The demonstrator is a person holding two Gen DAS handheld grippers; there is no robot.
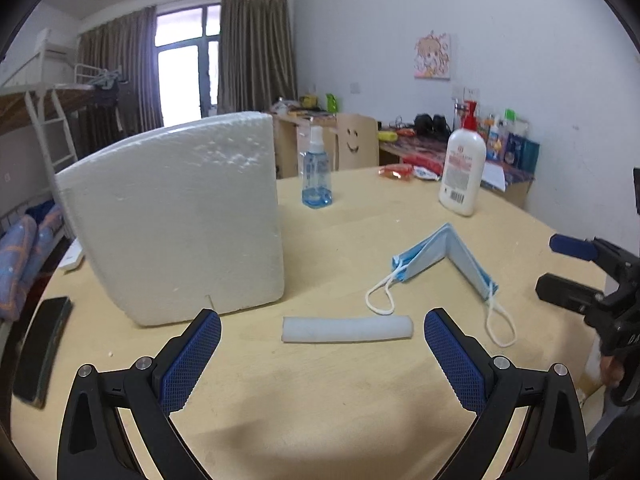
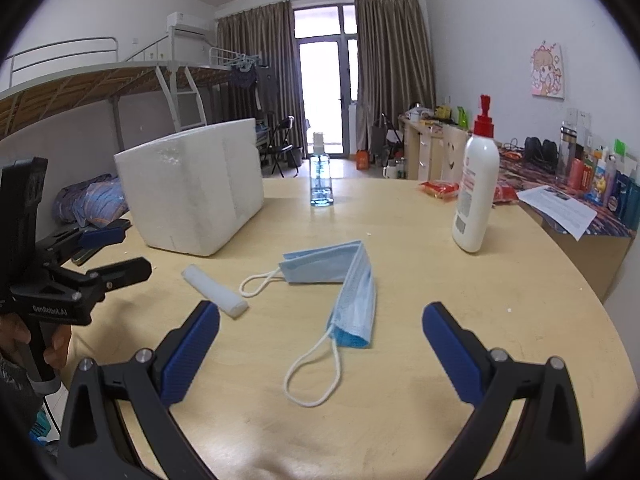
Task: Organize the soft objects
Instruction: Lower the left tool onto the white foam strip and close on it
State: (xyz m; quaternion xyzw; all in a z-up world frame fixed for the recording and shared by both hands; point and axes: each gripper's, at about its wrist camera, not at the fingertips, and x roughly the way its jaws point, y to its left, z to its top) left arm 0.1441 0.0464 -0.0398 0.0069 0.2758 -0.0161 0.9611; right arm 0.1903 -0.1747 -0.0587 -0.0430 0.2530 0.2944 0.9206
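Note:
A white foam tube (image 1: 347, 329) lies flat on the wooden table (image 1: 320, 400), just ahead of my left gripper (image 1: 322, 354), which is open and empty. The tube also shows in the right wrist view (image 2: 214, 290). A folded blue face mask (image 2: 344, 280) with white ear loops lies ahead of my right gripper (image 2: 320, 348), which is open and empty. The mask shows in the left wrist view (image 1: 444, 256) to the right of the tube. A white foam box (image 1: 176, 216) stands at the left, also in the right wrist view (image 2: 192, 184).
A blue spray bottle (image 1: 316, 168) and a white lotion bottle (image 1: 462, 168) stand at the table's far side. A black phone (image 1: 42, 350) lies near the left edge. The other gripper (image 1: 592, 280) shows at the right edge. Snack packets (image 2: 440, 189) lie far right.

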